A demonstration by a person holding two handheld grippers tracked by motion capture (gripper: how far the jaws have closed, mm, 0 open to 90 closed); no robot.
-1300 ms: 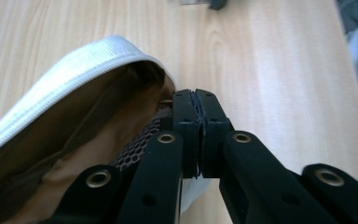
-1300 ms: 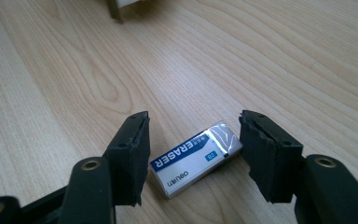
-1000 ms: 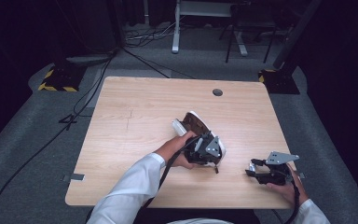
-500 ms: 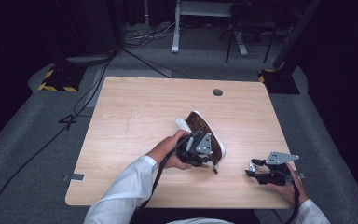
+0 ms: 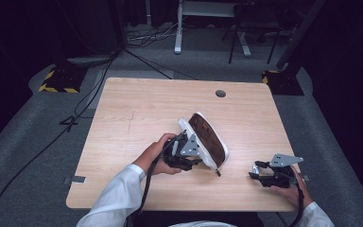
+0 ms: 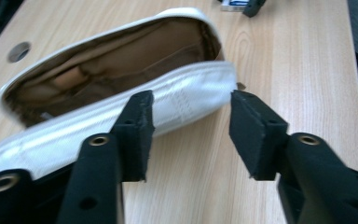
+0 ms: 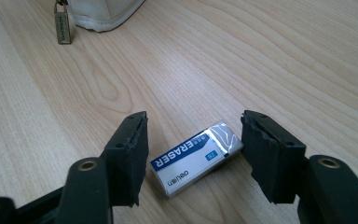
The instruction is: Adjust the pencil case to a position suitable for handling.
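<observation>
Two things matter on the wooden table (image 5: 137, 109), and neither is yet where the work seems to want it. The larger is the white pencil case (image 5: 204, 140), lying near the middle of the table with its zip undone and its brown lining (image 6: 107, 60) exposed; in the left gripper view the mouth gapes towards the camera, so the opening step looks done. The left gripper (image 5: 185, 152) sits just beside the case's near edge, and its jaws have just been opening: they stand apart with the white fabric rim (image 6: 186, 105) showing between them, and the pads do not press on it. The zip pull (image 7: 62, 28) hangs free at the case's corner.

The smaller thing is the eraser (image 7: 196, 156), in its blue and white sleeve, lying flat on the table well to the right of the case. The right gripper (image 5: 260, 176) hovers over it with the jaws spread on either side, and they too have just been opening slightly; no pad touches the eraser. By this reading the case is ready and the eraser is lined up, but the grasp, the carry across and the drop into the case all remain.
</observation>
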